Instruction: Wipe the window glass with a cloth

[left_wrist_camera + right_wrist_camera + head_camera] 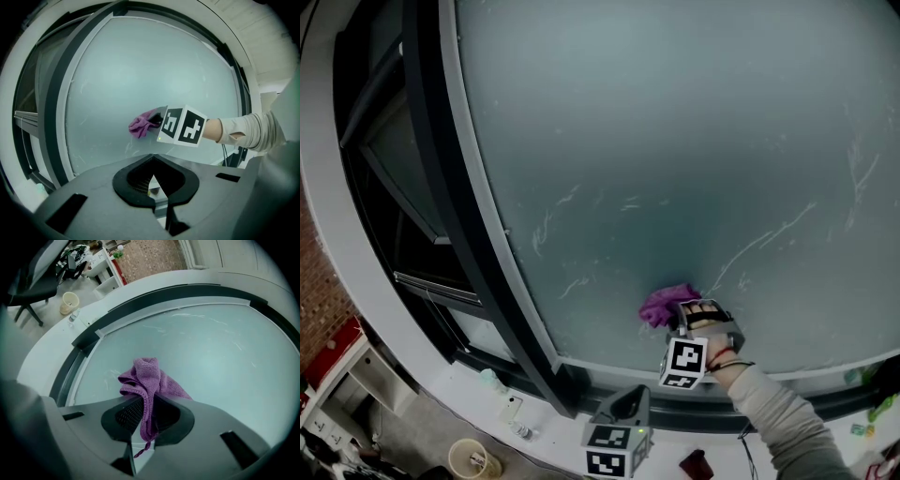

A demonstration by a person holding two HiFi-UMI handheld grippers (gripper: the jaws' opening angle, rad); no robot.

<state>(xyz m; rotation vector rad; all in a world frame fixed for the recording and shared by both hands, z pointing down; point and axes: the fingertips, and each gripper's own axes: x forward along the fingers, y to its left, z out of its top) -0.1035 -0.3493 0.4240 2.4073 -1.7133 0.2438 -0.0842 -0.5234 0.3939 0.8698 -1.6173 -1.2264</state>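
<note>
The frosted window glass (pixel 675 141) fills most of the head view and carries faint white streaks. A purple knitted cloth (pixel 659 303) is pressed against its lower part. My right gripper (pixel 677 317) is shut on this cloth, and a hand with a light sleeve holds it from below. In the right gripper view the cloth (pixel 147 376) bunches out past the gripper (pixel 147 411) onto the glass, with a strand hanging between the jaws. My left gripper (pixel 619 436) hangs low, away from the glass, shut and empty (pixel 151 180). It looks at the cloth (pixel 141 125).
A dark window frame (pixel 441 187) runs down the pane's left side, with another dark window beyond it. On the white sill stand a small bottle (pixel 492 382) and a white flat object (pixel 510 409). A round bucket (pixel 473 459) stands lower left, a red thing (pixel 696 464) bottom centre.
</note>
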